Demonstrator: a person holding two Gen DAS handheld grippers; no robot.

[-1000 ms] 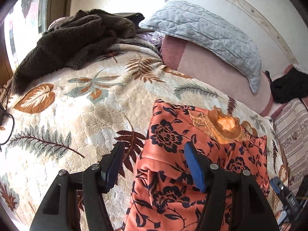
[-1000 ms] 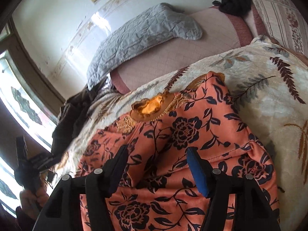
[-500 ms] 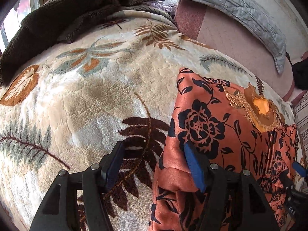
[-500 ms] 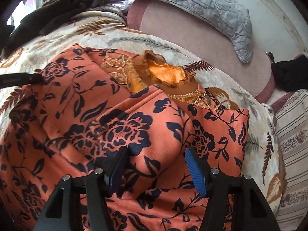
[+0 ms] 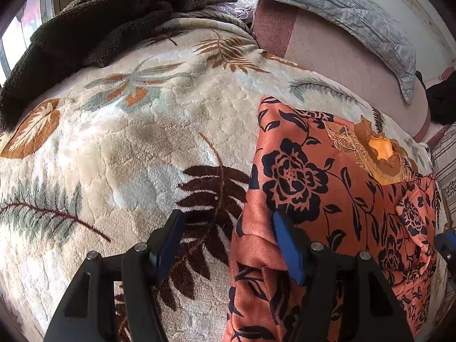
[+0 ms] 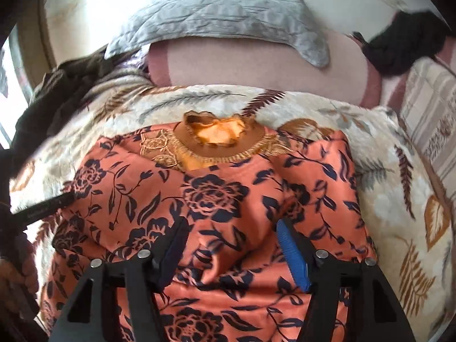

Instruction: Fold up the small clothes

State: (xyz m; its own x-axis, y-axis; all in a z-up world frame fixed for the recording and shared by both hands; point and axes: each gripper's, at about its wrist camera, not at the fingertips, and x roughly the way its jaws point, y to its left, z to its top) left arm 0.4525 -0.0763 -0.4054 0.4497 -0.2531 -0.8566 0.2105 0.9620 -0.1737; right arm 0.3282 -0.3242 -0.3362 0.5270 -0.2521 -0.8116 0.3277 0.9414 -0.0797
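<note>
My left gripper (image 5: 228,245) stands apart over the orange floral garment's (image 5: 327,188) left edge, gripping nothing; my right gripper (image 6: 228,245) is opening over its middle, fabric bulging between the pads. The garment lies on the leaf-print blanket (image 5: 128,142), 1 grey pillow (image 6: 222,20) beyond.

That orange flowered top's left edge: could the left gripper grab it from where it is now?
Probably yes. The left gripper is open and straddles the orange flowered top's left edge, with only the leafy blanket beneath. Nothing blocks it; the right gripper, jaws opening, hovers over the middle of the garment.
</note>
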